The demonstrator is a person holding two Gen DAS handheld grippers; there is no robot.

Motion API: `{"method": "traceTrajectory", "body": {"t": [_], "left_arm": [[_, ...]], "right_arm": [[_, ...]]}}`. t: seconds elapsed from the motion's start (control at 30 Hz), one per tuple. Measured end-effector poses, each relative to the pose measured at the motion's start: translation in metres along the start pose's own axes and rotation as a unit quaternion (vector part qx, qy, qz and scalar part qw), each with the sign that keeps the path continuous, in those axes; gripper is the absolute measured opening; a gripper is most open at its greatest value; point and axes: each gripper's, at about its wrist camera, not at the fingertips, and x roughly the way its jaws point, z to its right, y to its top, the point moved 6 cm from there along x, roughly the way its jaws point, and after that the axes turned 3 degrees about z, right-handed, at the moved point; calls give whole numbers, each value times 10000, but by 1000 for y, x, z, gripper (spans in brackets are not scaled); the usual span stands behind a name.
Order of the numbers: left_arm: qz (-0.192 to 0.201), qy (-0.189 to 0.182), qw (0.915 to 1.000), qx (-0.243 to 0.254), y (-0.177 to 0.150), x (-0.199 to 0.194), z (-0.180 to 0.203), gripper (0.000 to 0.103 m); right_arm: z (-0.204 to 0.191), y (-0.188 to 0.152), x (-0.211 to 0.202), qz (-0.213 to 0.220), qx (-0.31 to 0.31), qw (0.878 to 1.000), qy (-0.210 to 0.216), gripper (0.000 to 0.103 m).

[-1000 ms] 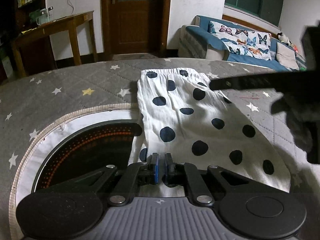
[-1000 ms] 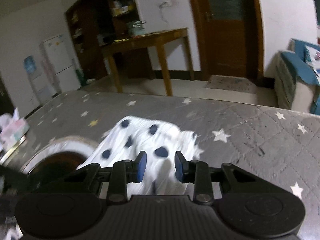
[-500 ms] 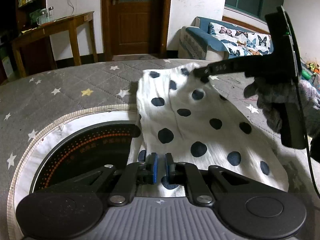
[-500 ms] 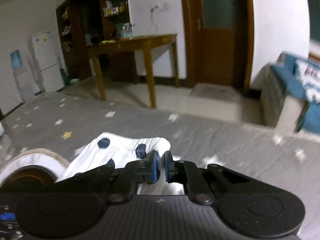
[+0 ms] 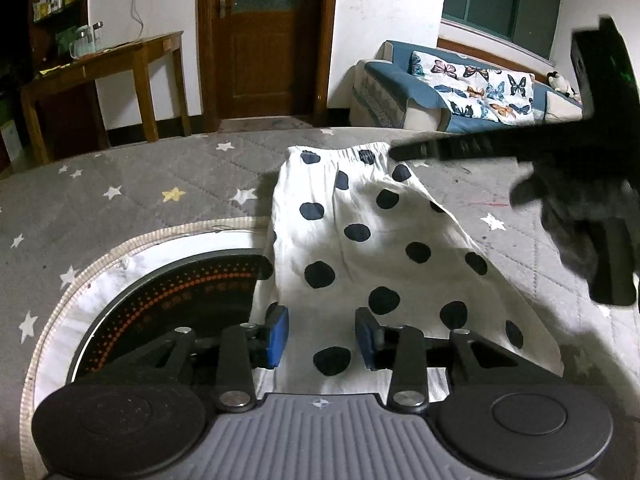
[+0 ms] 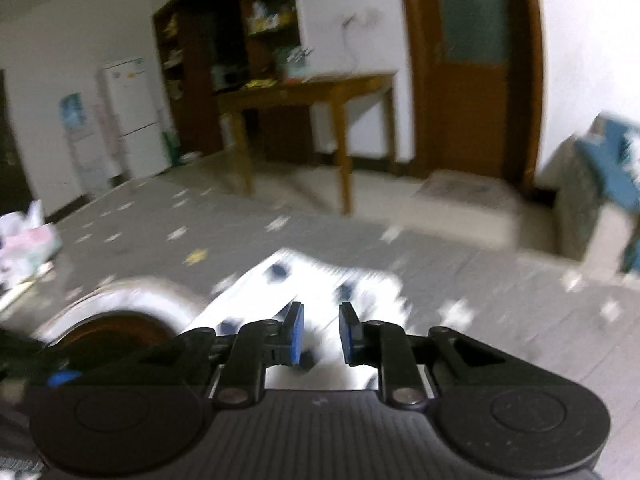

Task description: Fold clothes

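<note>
A white garment with dark blue dots point(image 5: 360, 248) lies on the grey star-print cover point(image 5: 160, 184), waistband at the far end. My left gripper point(image 5: 322, 336) is over its near hem. Its jaws are opening, and the blue pads point(image 5: 278, 336) stand clear of the cloth lying flat below them. My right gripper point(image 5: 396, 153) reaches in from the right, held by a gloved hand point(image 5: 580, 216), with its tip at the far right corner of the waistband. The right wrist view is blurred. There the right gripper point(image 6: 322, 332) is opening, with the dotted garment point(image 6: 304, 276) seen through the gap and not pinched.
A round black dish with orange dots point(image 5: 172, 292) sits in a white-rimmed cut-out of the cover, left of the garment. Beyond the cover are a wooden table point(image 5: 120, 56), a door point(image 5: 264, 36) and a blue sofa point(image 5: 460, 92). A fridge point(image 6: 132, 116) stands far left.
My left jaws have parted and let go of the near hem. The right gripper shut at the far waistband corner and raised it a little, and has now come apart again.
</note>
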Motion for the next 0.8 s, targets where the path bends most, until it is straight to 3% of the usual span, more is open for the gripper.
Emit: {"method": "traceTrajectory", "body": {"t": [0.13,0.33,0.63,0.8], "left_arm": [[-42,109,9999,66,-3,-7,-8,40],[-47,238,9997,66,-9,-22,-22,40],[94,203,9997,-2,-15,-56,-26,40],[150,48,9999,67,-17,-68,-14,40]], "right_arm": [[-12,-23,-4,-365,-289,9989,-48,21],[-45,-34,-50,-285,-458,9983,217,33],[-150,-75,-116,-386,-1155,9820,1444,36],[-212,-87,-130,-241,-1275,9692,2091,35]]}}
